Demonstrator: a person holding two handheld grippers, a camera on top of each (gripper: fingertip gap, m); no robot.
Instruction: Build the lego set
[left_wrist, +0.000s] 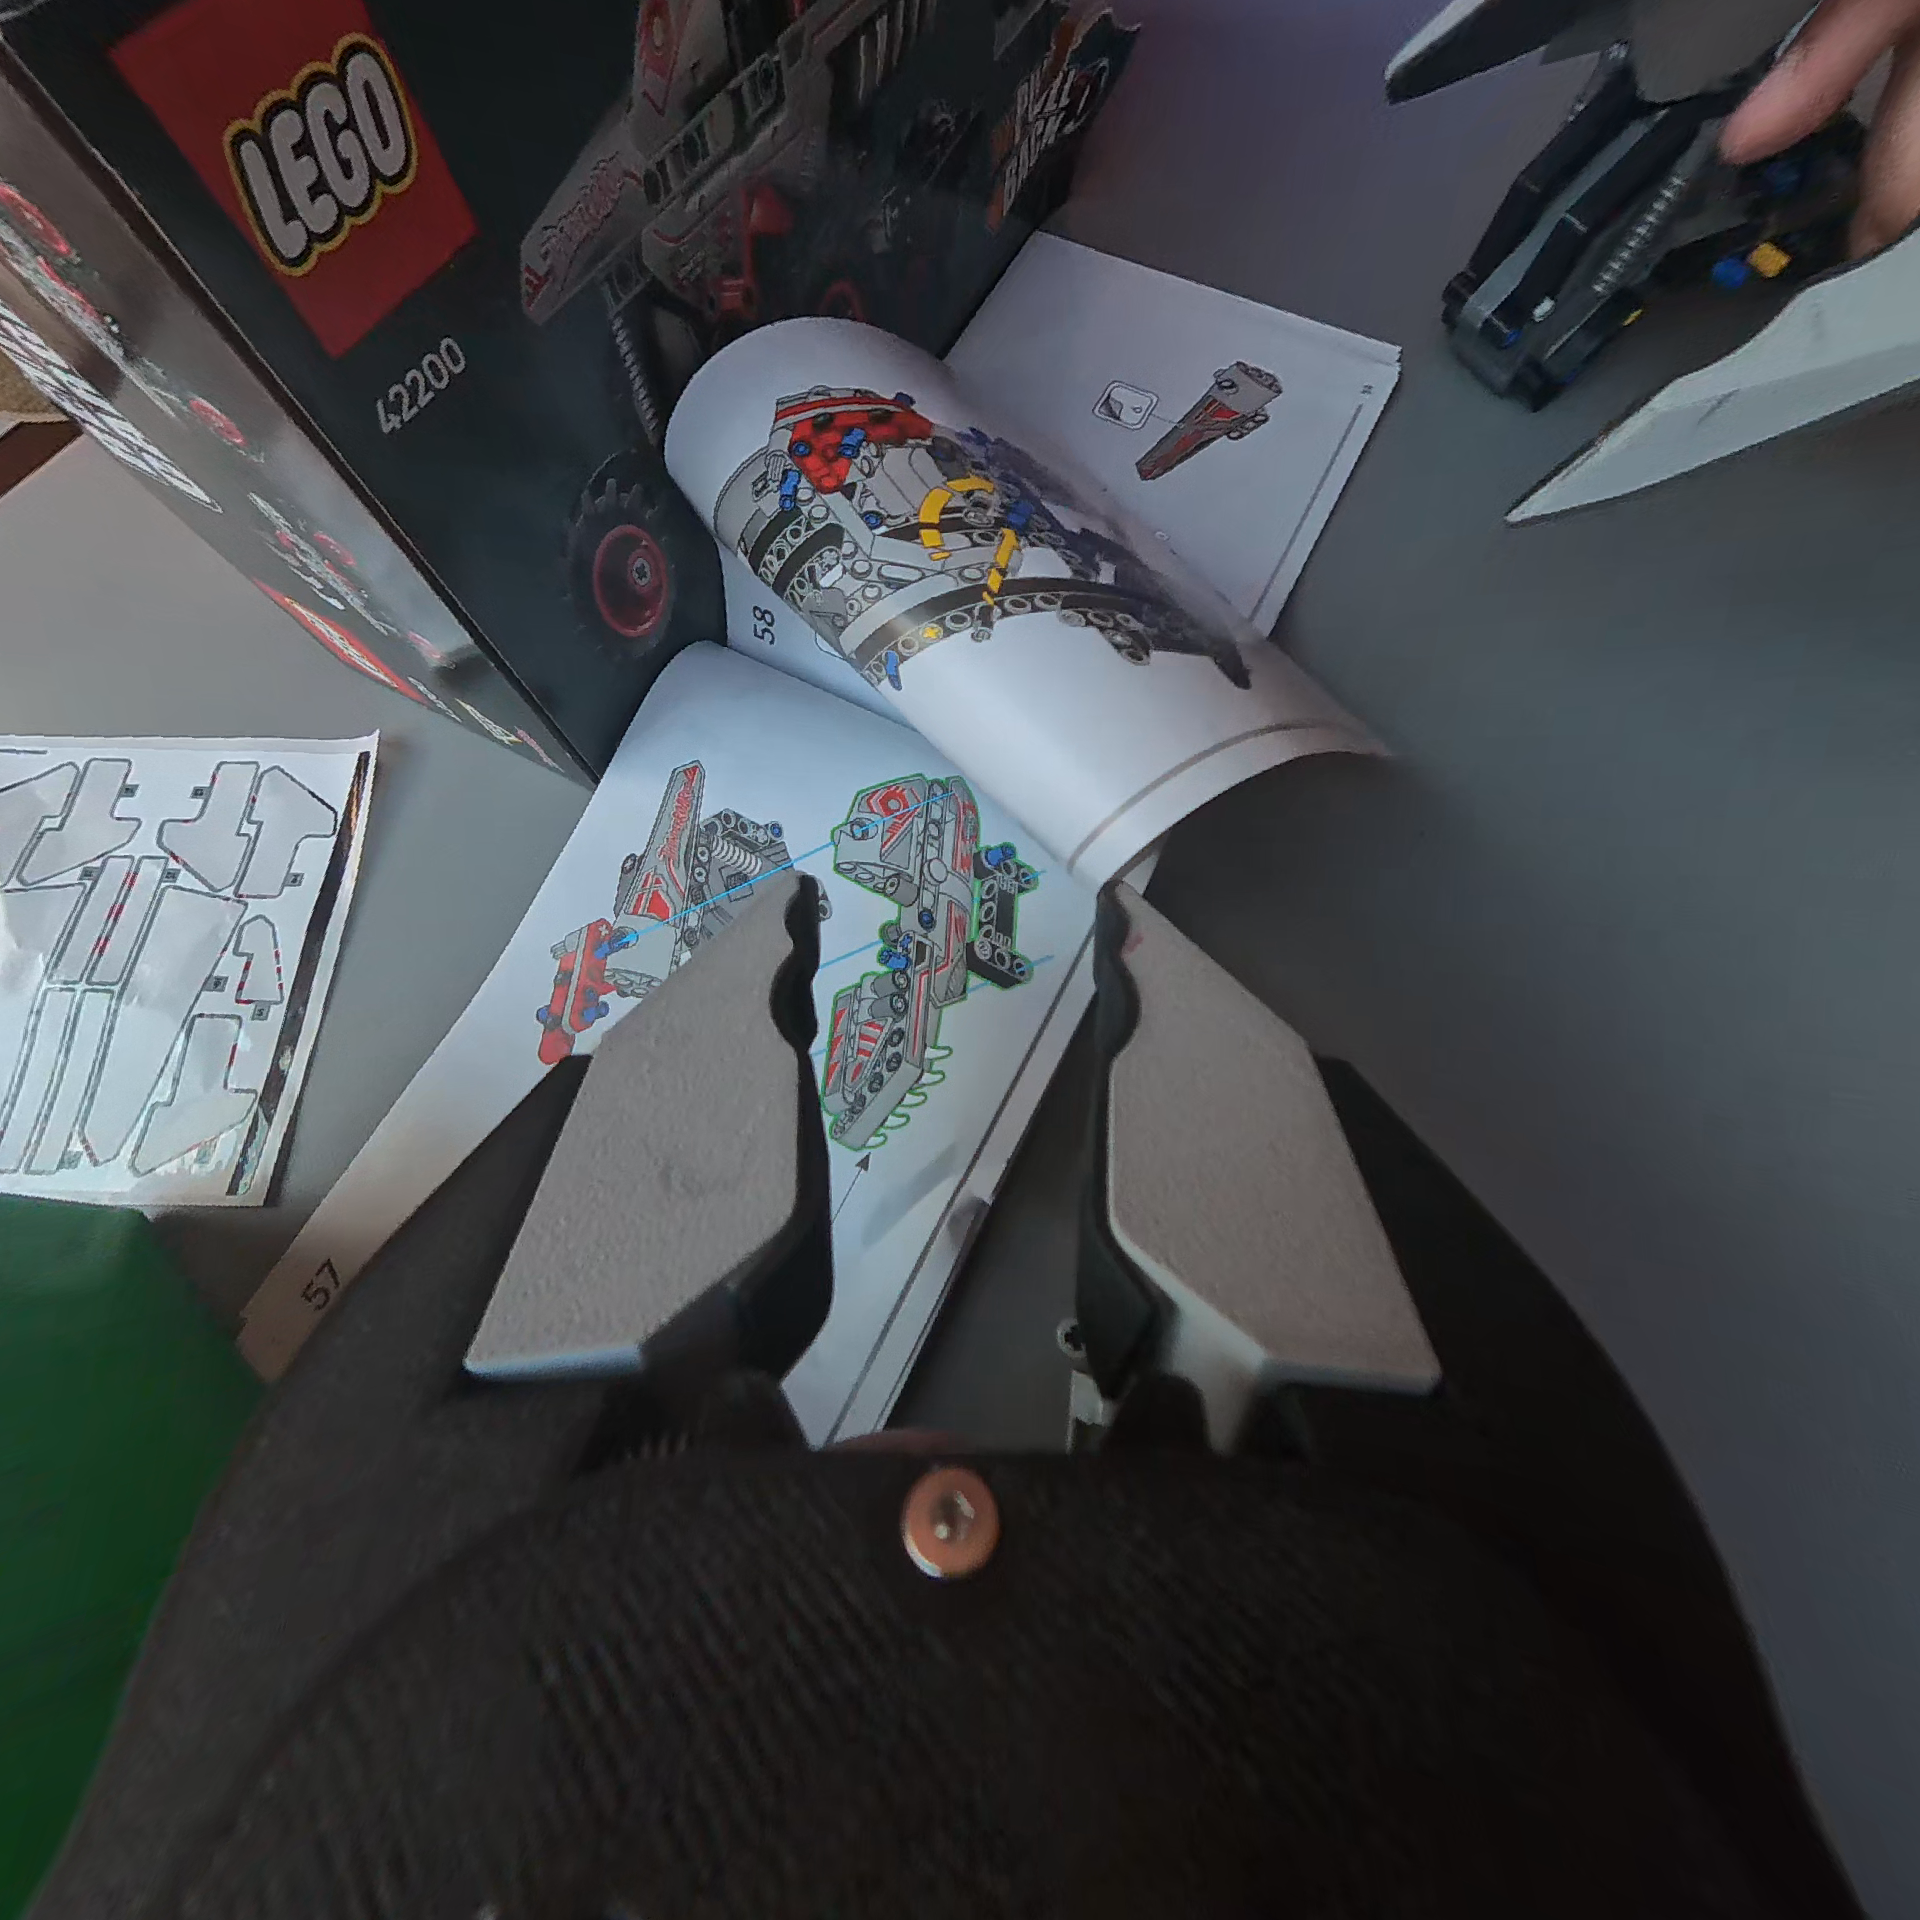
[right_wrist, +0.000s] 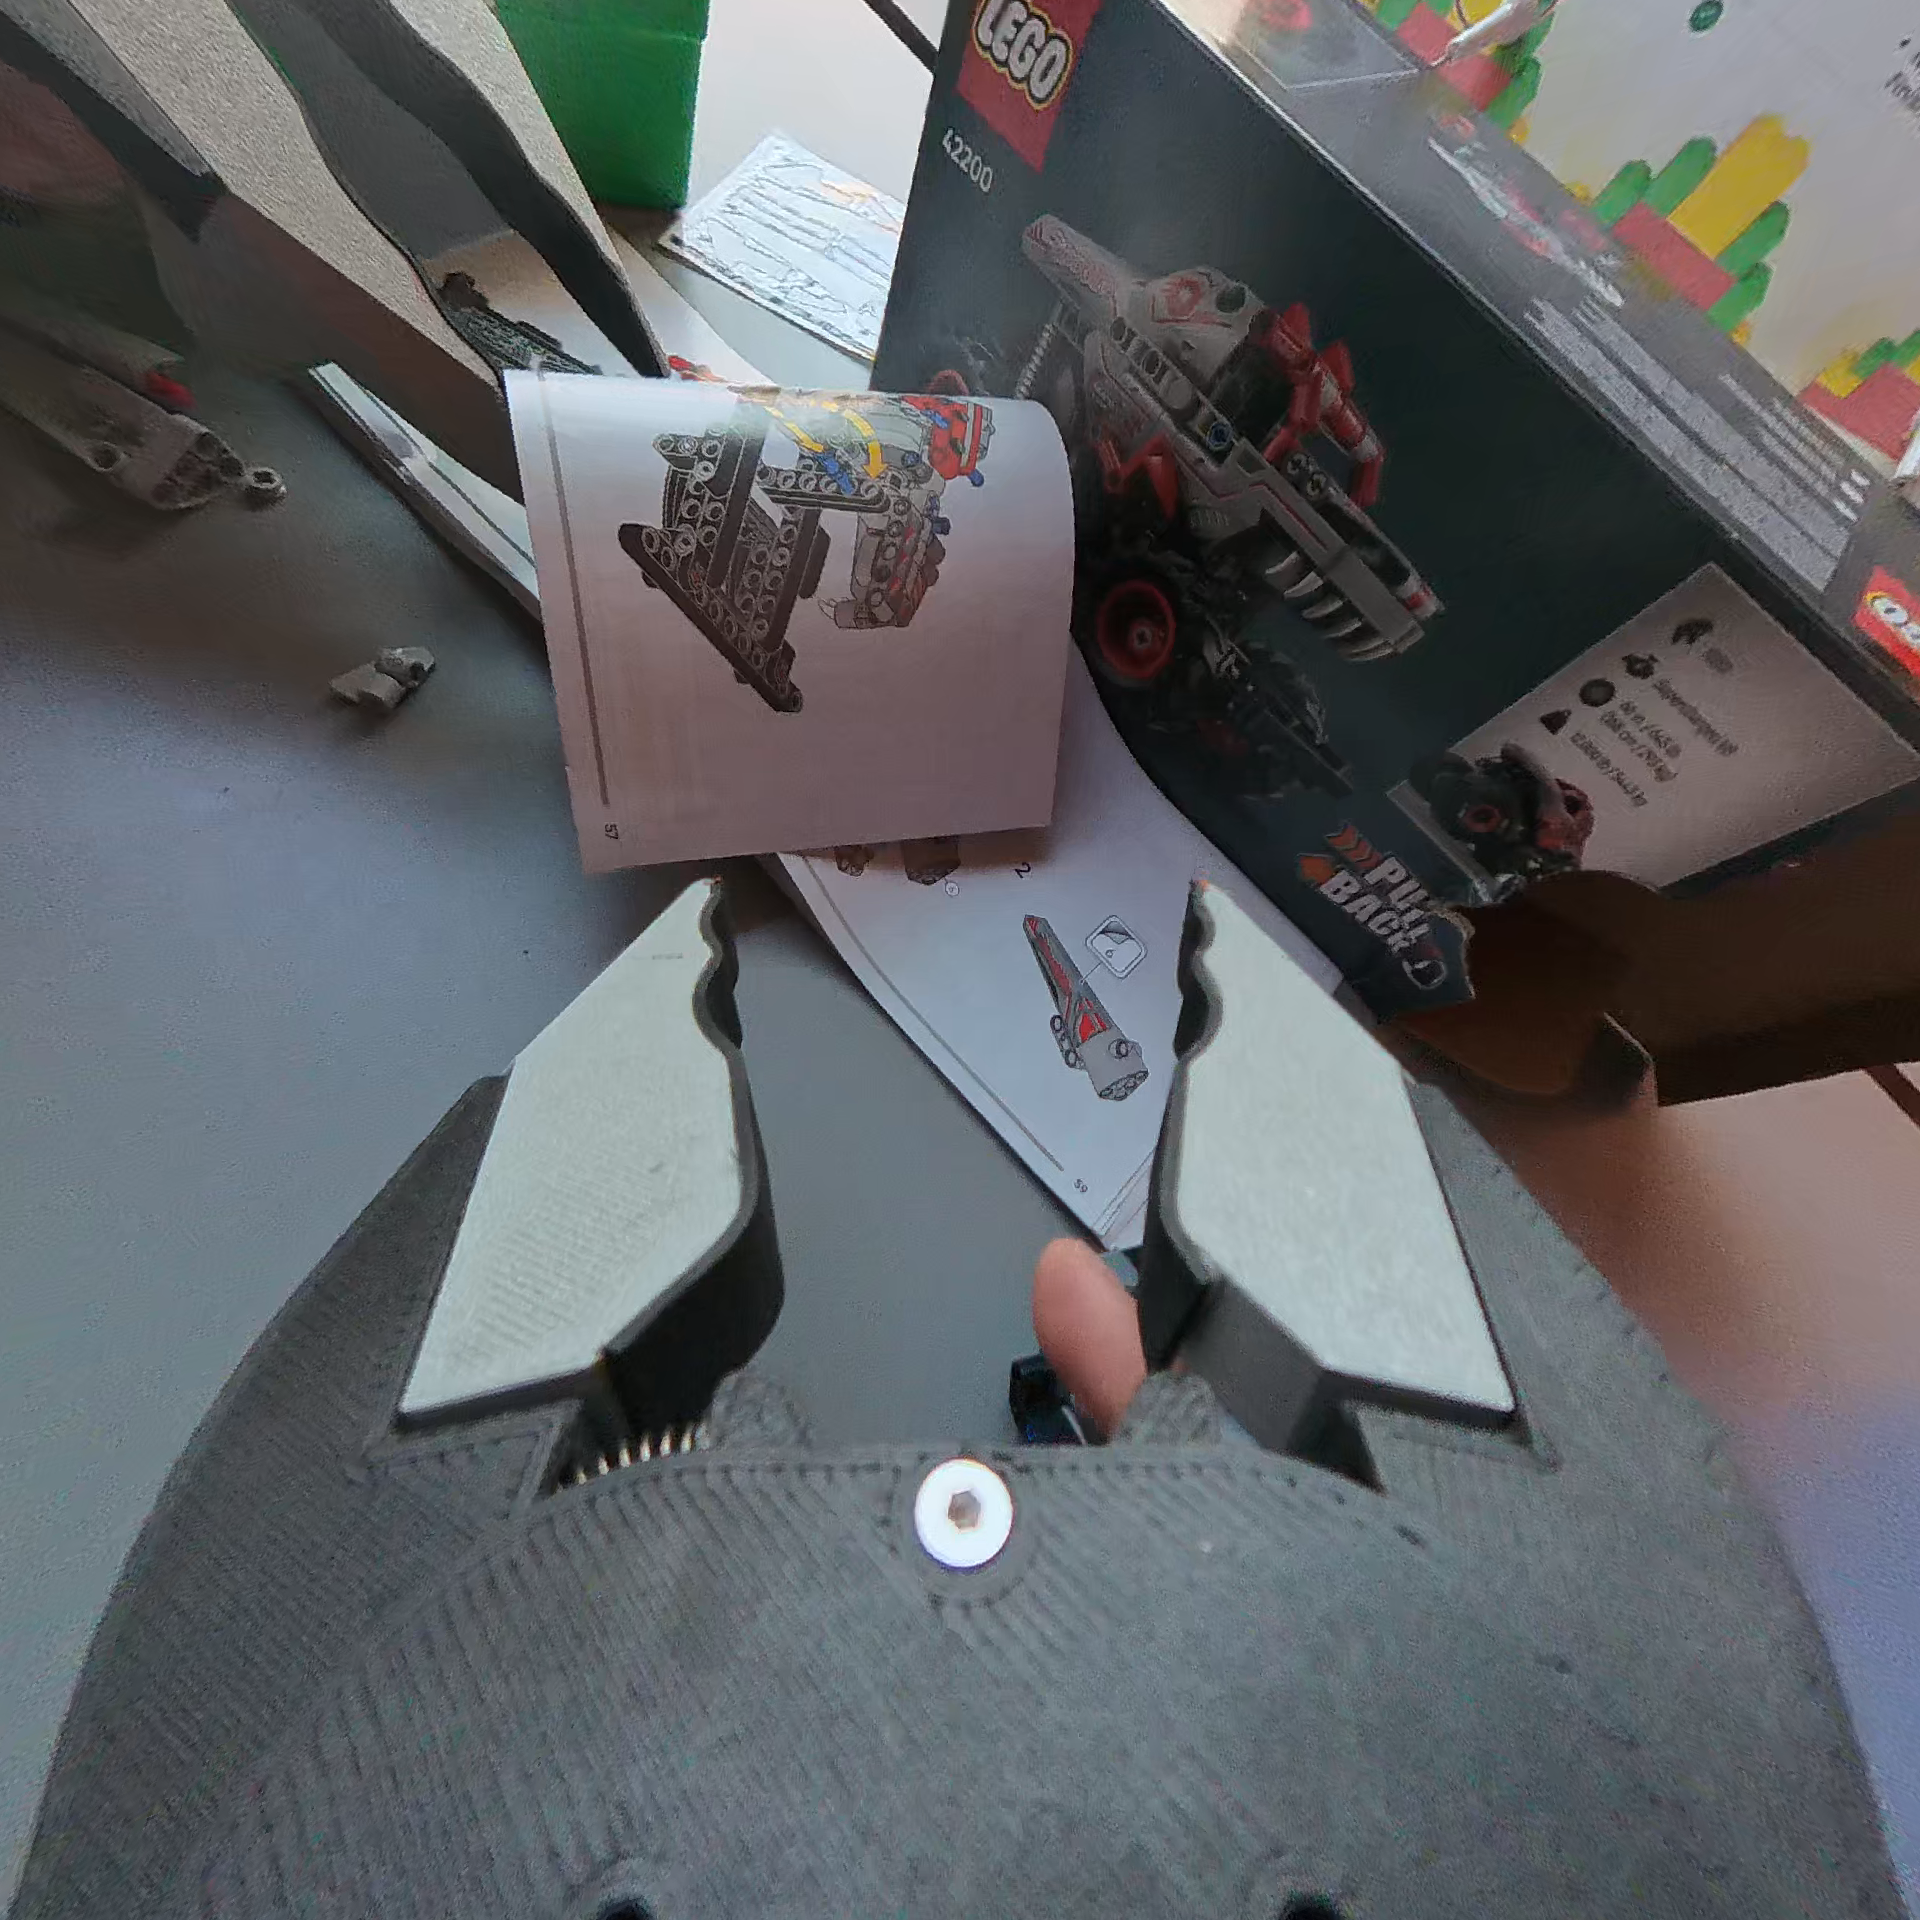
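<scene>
The open instruction booklet (left_wrist: 935, 997) lies on the grey table, one page curled up (right_wrist: 800, 613). My left gripper (left_wrist: 956, 904) is open and empty, hovering over the booklet's lower page. My right gripper (right_wrist: 951, 899) is open, above the table and the booklet's corner. A fingertip (right_wrist: 1086, 1330) and a small black part (right_wrist: 1039, 1392) show near its base, not between the pads. In the left wrist view a hand (left_wrist: 1829, 114) holds a black and grey part-built model (left_wrist: 1621, 239) beside a right gripper finger (left_wrist: 1714, 395).
The dark set box (left_wrist: 343, 343) stands behind the booklet, also in the right wrist view (right_wrist: 1299, 520). A sticker sheet (left_wrist: 156, 966) and a green box (right_wrist: 603, 94) are on the left. A grey panel piece (right_wrist: 135, 436) and a small grey part (right_wrist: 384, 675) lie on the table.
</scene>
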